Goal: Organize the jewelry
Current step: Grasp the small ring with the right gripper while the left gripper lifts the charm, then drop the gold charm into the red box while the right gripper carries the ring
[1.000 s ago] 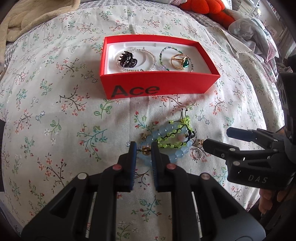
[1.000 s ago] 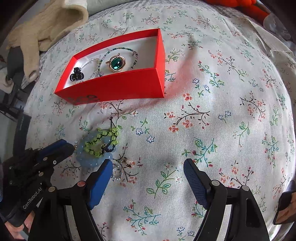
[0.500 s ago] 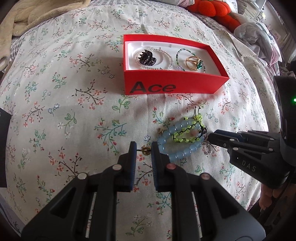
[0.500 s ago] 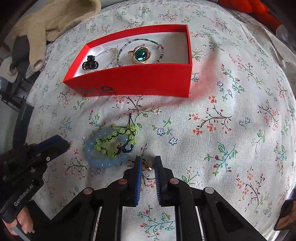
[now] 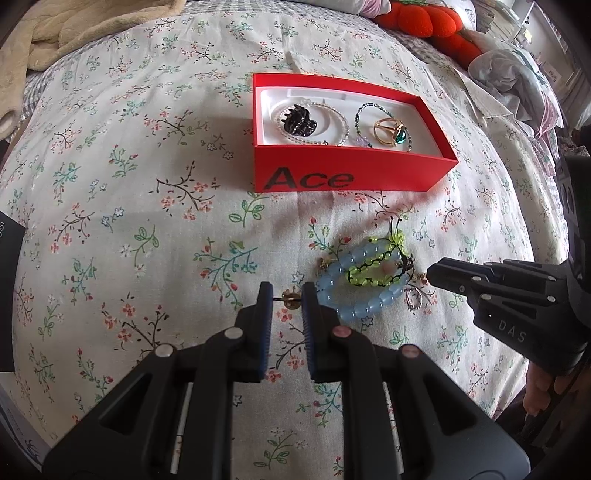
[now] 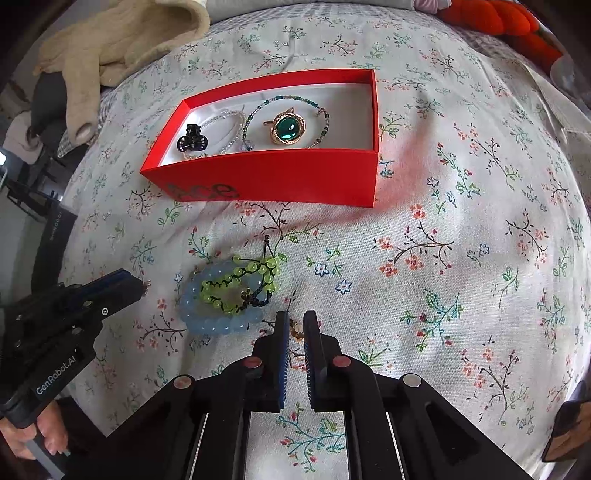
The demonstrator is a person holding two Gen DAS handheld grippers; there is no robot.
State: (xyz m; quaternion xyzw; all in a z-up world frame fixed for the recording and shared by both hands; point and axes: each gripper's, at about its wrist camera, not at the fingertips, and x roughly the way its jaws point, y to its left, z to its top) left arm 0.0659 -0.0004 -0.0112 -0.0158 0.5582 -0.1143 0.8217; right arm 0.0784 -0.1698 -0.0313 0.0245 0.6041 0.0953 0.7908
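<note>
A red box (image 5: 354, 177) marked Ace holds a black hair claw (image 5: 298, 120), bead bracelets and a gold ring with a green stone (image 6: 286, 127). On the flowered bedspread in front of it lie a pale blue bead bracelet (image 5: 364, 295) and a lime green bead bracelet (image 6: 236, 282), overlapping. Just left of them, my left gripper (image 5: 287, 297) is shut on a small gold earring (image 5: 289, 297). On their right side, my right gripper (image 6: 296, 326) is shut on another small gold earring (image 6: 295, 329). A small silver hoop (image 5: 413, 300) lies under the right gripper's tip.
The flowered bedspread (image 6: 461, 240) spreads wide to the right of the box. A beige plush blanket (image 6: 122, 40) lies at the back left, orange cushions (image 5: 424, 24) and crumpled clothes (image 5: 517, 74) at the back right. A person's hand (image 6: 33, 435) holds the left gripper's handle.
My right gripper went from wide open to shut on the gold earring beside the bracelets. My left gripper drew a little left, off the blue bracelet, with its earring.
</note>
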